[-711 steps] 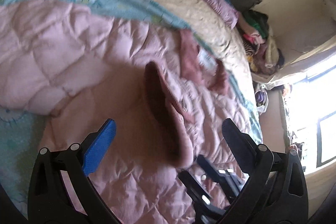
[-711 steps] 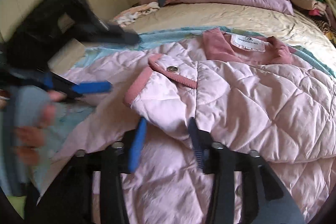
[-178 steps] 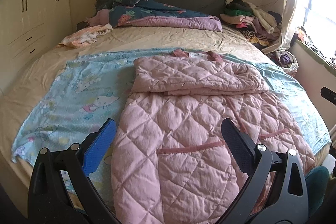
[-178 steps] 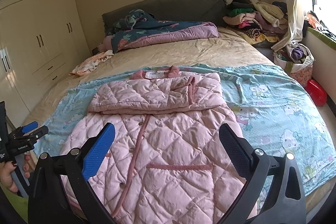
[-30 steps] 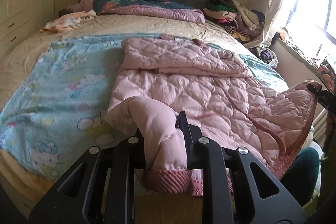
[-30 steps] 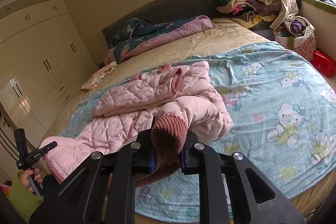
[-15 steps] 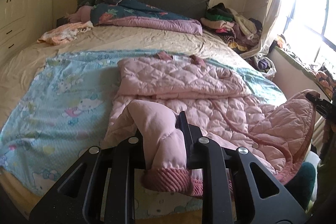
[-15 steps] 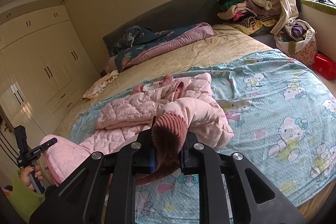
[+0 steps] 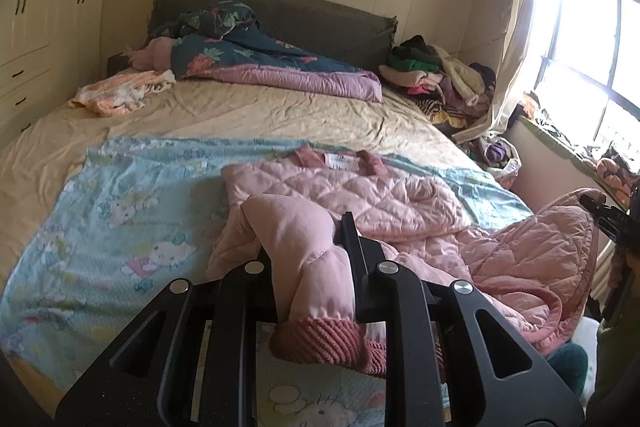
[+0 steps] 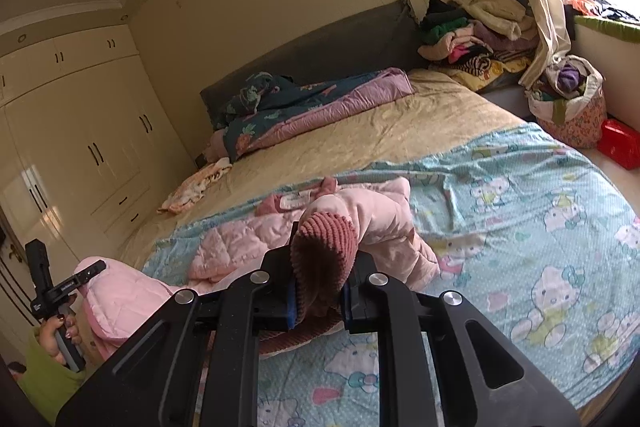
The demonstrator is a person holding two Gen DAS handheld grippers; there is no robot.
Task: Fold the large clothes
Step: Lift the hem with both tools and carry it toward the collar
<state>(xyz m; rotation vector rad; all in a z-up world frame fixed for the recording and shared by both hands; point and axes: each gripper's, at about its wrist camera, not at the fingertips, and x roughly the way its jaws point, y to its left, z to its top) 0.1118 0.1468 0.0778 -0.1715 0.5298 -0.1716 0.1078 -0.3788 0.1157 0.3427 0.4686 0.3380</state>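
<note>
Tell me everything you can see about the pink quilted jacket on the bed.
The pink jacket is puffy, diamond-quilted, with darker ribbed trim and a white neck label. Its top lies folded flat on the blue cartoon-print blanket. The bottom hem is raised off the bed: the left gripper and right gripper are each shut on one corner.

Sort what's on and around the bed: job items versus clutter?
Job:
pink quilted jacket
left gripper, shut on its hem
right gripper, shut on its hem

Lying about:
floral duvet
clothes pile
orange-and-white garment
laundry bag
</note>
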